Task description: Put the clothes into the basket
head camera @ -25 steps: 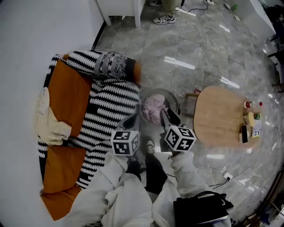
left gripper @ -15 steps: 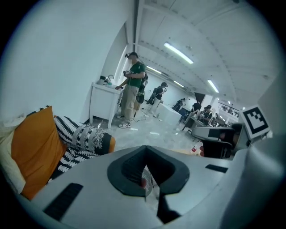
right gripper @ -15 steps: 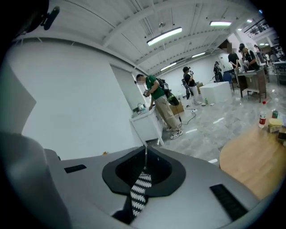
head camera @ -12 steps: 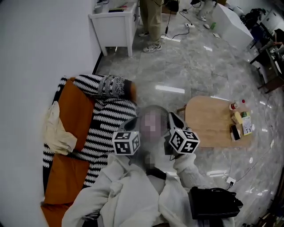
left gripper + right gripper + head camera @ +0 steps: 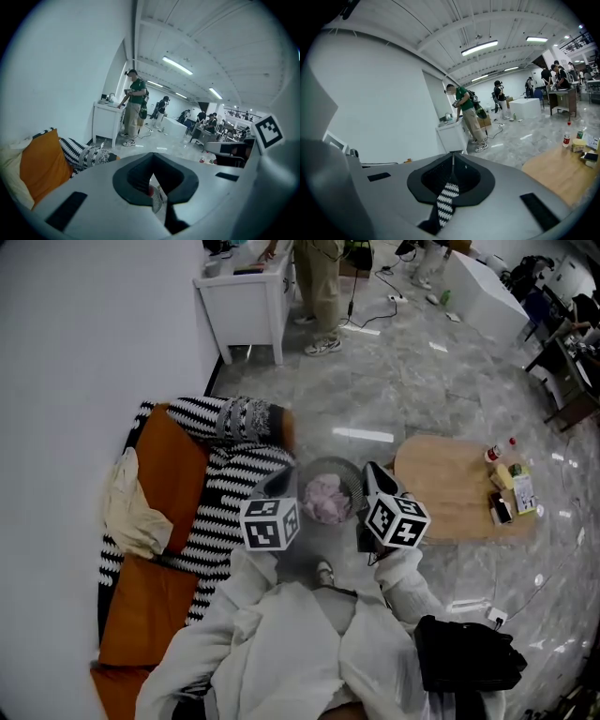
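Both left gripper (image 5: pixel 273 487) and right gripper (image 5: pixel 375 480), jaws closed empty, flank the basket (image 5: pixel 330 461) rim amid open floor (image 5: pixel 384 395).

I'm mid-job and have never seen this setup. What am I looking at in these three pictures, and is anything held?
There is no robot: a person in white holds a two-jaw gripper in each hand, each with a marker cube. The head view looks down from the person's head. The other two views look along the left gripper and the right gripper. Between them is a basket with pink clothes in it; a cream garment lies on the orange sofa. Both grippers have their jaws together, and no cloth shows between them.
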